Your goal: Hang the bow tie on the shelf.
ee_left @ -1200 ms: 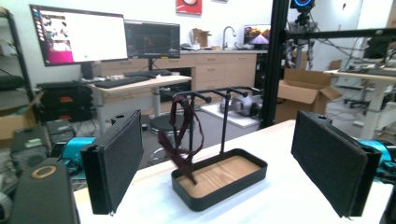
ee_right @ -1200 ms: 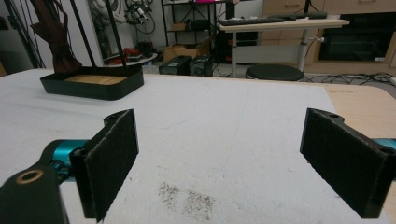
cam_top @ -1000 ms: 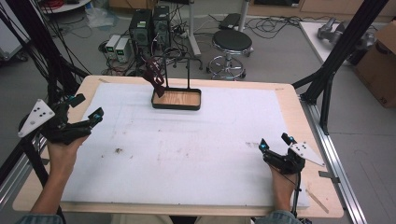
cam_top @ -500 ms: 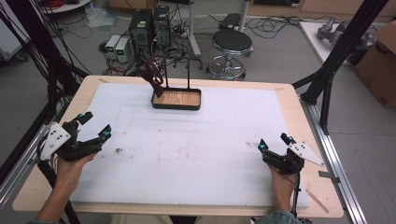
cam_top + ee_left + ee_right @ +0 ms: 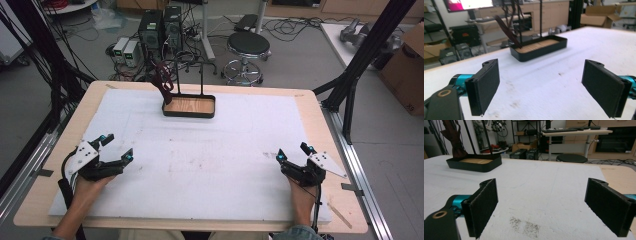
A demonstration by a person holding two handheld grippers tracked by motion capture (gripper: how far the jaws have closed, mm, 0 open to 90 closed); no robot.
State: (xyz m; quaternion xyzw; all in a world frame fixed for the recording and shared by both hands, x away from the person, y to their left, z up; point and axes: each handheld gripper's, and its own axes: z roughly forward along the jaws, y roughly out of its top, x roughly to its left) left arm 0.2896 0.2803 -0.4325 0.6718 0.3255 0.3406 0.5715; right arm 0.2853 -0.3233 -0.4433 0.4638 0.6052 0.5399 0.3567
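Note:
A black tray [image 5: 189, 112] with a wooden floor and two upright rods stands at the far middle of the white mat [image 5: 210, 165]. A dark red strap-like piece [image 5: 163, 83] leans at its left end; the tray [image 5: 541, 48] and the piece [image 5: 507, 31] also show ahead in the left gripper view. My left gripper [image 5: 117, 147] rests low at the mat's near left, open; its jaws have just been opening, with nothing between the pads [image 5: 486, 85]. My right gripper [image 5: 292, 151] lies at the near right, open and empty, its pads [image 5: 482, 206] wide apart, the tray [image 5: 474, 162] far ahead to its left.
The mat lies on a wooden table [image 5: 320, 120]. Black frame struts [image 5: 357, 70] rise at both table sides. Behind the far edge stand a stool [image 5: 248, 47] and computer boxes [image 5: 160, 27] on the floor. A cardboard box [image 5: 407, 70] sits at the right.
My left hand has sunk toward the mat, and its gripper now lies lower and closer to the front left edge. The right gripper has kept still.

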